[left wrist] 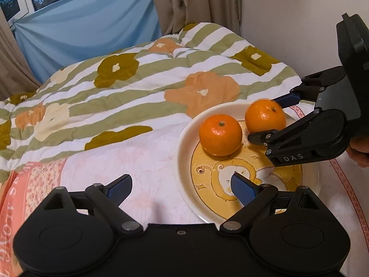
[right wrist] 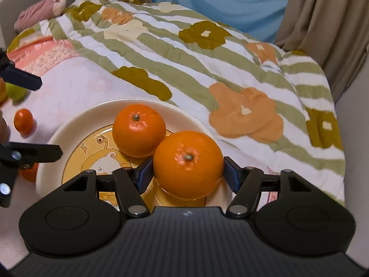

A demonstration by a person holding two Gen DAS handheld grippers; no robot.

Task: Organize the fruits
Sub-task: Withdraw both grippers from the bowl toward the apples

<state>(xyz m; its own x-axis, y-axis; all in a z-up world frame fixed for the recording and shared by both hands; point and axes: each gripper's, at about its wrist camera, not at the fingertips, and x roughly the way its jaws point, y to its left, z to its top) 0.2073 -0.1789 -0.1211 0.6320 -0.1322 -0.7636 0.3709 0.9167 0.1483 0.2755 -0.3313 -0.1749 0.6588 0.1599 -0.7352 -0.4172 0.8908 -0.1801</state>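
Note:
A cream plate [left wrist: 184, 138] with a yellow picture lies on the bed, and an orange [left wrist: 220, 135] sits on it stem up. A second orange [right wrist: 188, 165] is just above the plate's near side, touching the first orange [right wrist: 138, 130]. My right gripper [right wrist: 188, 173] is shut on this second orange, its blue pads against both sides. In the left wrist view the right gripper [left wrist: 263, 118] comes in from the right, holding that orange [left wrist: 265, 115]. My left gripper [left wrist: 181, 189] is open and holds nothing. One of its fingers is over the plate [right wrist: 69, 124], the other over the sheet.
A striped flowered quilt [left wrist: 138, 80] is bunched behind the plate. On the pink sheet left of the plate lie a small orange [right wrist: 23, 121], a green fruit [right wrist: 16, 92] and another orange [right wrist: 30, 173] half hidden by the left gripper [right wrist: 52, 118]. A hand [left wrist: 359, 152] grips the right tool.

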